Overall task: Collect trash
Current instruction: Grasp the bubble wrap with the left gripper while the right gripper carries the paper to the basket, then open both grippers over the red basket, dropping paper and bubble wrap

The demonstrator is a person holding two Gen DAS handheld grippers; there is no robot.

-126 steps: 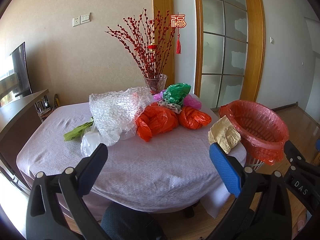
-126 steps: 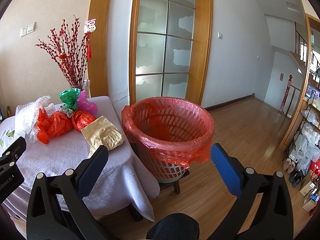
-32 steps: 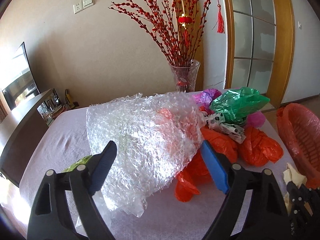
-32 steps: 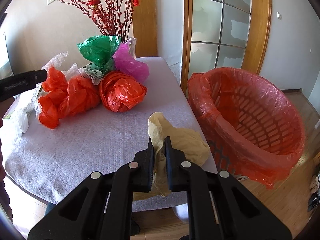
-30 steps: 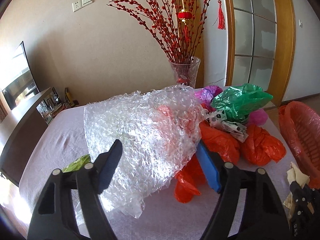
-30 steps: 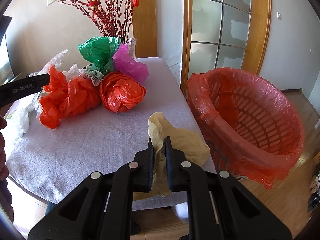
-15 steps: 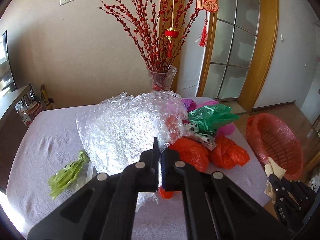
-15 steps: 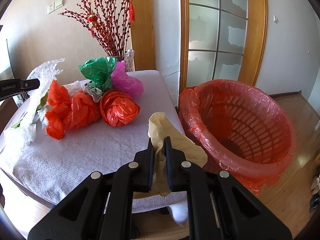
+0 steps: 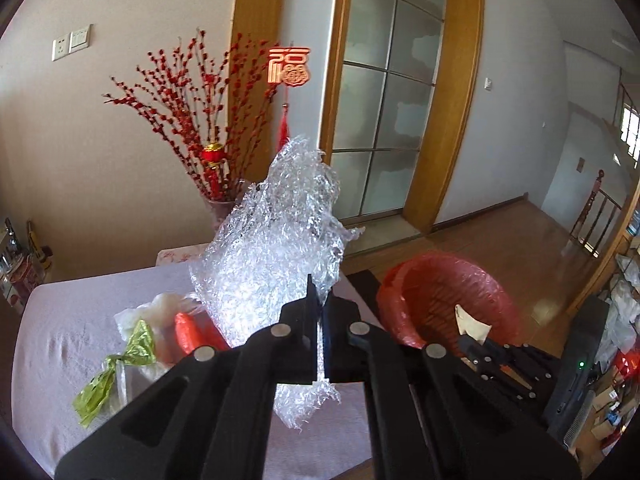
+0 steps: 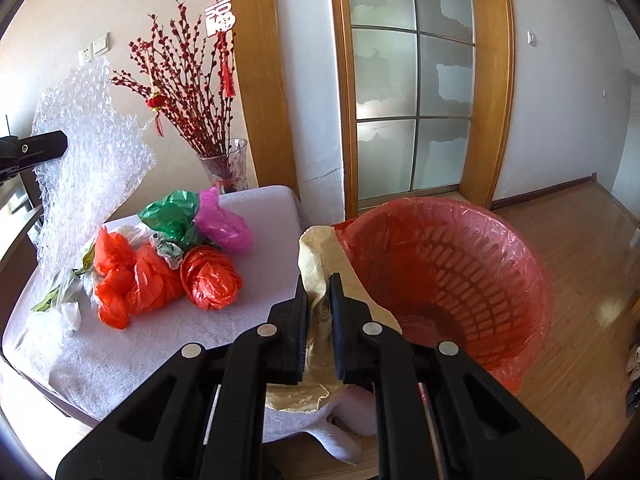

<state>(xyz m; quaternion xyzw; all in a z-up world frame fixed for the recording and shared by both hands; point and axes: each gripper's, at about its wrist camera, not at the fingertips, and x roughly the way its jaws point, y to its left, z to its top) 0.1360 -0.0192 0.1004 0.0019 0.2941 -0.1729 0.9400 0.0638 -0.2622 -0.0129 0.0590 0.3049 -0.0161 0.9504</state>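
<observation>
My left gripper (image 9: 318, 300) is shut on a sheet of clear bubble wrap (image 9: 280, 248) and holds it up above the table; the wrap also shows in the right wrist view (image 10: 84, 168). My right gripper (image 10: 318, 288) is shut on a crumpled tan paper (image 10: 316, 256) and holds it at the near rim of the red-lined trash basket (image 10: 516, 264). The basket (image 9: 404, 292) shows in the left wrist view too, with the tan paper (image 9: 472, 324) over it. Orange bags (image 10: 208, 280), a green bag (image 10: 172, 212) and a pink bag (image 10: 224, 224) lie on the table.
The table has a pale cloth (image 10: 120, 352). A glass vase of red branches (image 10: 224, 164) stands at its back edge. A green wrapper (image 9: 116, 368) and a white bag (image 9: 160, 312) lie on the left. A glass door (image 10: 412, 92) and wooden floor (image 10: 580, 320) are to the right.
My left gripper has lifted the bubble wrap off the table and swung right toward the basket. My right gripper has carried the tan paper up to the basket rim.
</observation>
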